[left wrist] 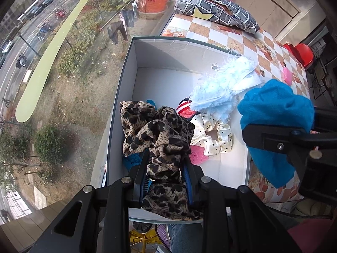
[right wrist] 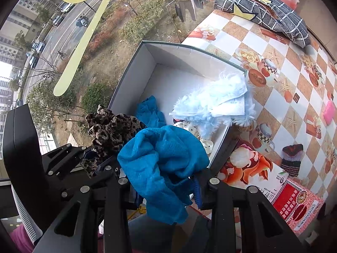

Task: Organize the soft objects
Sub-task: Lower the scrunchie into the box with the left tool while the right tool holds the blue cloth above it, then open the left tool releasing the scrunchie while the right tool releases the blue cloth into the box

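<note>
Above the open white cardboard box (left wrist: 134, 67) by the window, we hold a soft thing in each hand. Our left gripper (left wrist: 166, 172) is clenched on a bunched leopard-print chiffon scrunchie (left wrist: 155, 135), which billows out ahead of the jaws over the box's near left corner. Our right gripper (right wrist: 166, 181) is clamped on a crumpled turquoise fabric piece (right wrist: 164, 160), which bulges beyond the fingers at the box's near rim and droops back beneath them.

Both pieces look light, limp and a little slippery; we judge a pinch through the thickest gather holds best, since a single loose fold would likely slide free. Neither keeps a fixed shape. The scrunchie's longer run lies roughly along the left gripper's pointing line, frills fanning outward at the far end. The turquoise fabric piece has no clear long axis; its mass sits ahead of the right fingertips, one tail hanging down.

Beyond both grippers, inside the box, lie a fluffy pale-blue plush item (left wrist: 221, 88), a cream polka-dot satin scrunchie (left wrist: 212, 139) and a second bit of turquoise cloth (right wrist: 149, 111). To the right of the right gripper, a dark knitted piece (right wrist: 291, 158) sits on the patterned tablecloth (right wrist: 280, 97).
</note>
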{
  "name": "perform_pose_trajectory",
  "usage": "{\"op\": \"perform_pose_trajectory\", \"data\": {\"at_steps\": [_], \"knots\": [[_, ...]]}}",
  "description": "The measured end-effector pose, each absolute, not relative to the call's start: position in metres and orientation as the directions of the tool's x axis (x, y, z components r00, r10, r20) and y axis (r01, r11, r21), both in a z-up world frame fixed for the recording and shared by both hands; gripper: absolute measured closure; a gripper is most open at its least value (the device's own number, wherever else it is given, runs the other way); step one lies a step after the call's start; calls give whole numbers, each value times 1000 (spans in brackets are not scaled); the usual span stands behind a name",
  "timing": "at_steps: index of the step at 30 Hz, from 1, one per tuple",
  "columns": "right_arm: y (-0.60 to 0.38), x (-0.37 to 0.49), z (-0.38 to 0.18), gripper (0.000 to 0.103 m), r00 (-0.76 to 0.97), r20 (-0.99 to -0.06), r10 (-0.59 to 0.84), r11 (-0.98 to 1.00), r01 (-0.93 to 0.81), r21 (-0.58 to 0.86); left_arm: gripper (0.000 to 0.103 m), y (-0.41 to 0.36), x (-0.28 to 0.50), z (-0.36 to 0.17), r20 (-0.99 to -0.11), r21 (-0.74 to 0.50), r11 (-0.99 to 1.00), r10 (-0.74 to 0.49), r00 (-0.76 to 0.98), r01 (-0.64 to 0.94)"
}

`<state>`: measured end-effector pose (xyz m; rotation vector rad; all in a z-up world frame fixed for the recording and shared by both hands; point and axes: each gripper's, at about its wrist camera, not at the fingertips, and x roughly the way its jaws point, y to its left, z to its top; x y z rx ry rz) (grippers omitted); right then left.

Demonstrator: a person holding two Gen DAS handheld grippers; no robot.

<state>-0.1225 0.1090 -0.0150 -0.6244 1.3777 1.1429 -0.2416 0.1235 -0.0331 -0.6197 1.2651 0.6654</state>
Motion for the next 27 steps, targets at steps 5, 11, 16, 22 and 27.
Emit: {"op": "perform_pose_trajectory", "data": {"at_steps": [5,11,16,22,27], "knots": [[110,-123,-16,67,-176,-951,254,377,-887,265,73,125,-242,-34,-980,-57,664,104,168,-746],[110,-123,-16,67,-178,-951,252,377,-887,266,73,124,-242,-34,-980,-58,665,102,168,-745],[111,-124,-17,67,-179,-951,250,373,-889,265,73,125,-242,-35,-981,-58,663,101,166,-747],[113,-124,-16,67,-174,-952,251,360,-897,258,72,124,-242,-35,-981,-60,662,98,166,-747],[114,-123,-15,45,-167,-954,250,360,-898,251,19,119,-237,-29,-975,-48,687,126,184,-725]]}}
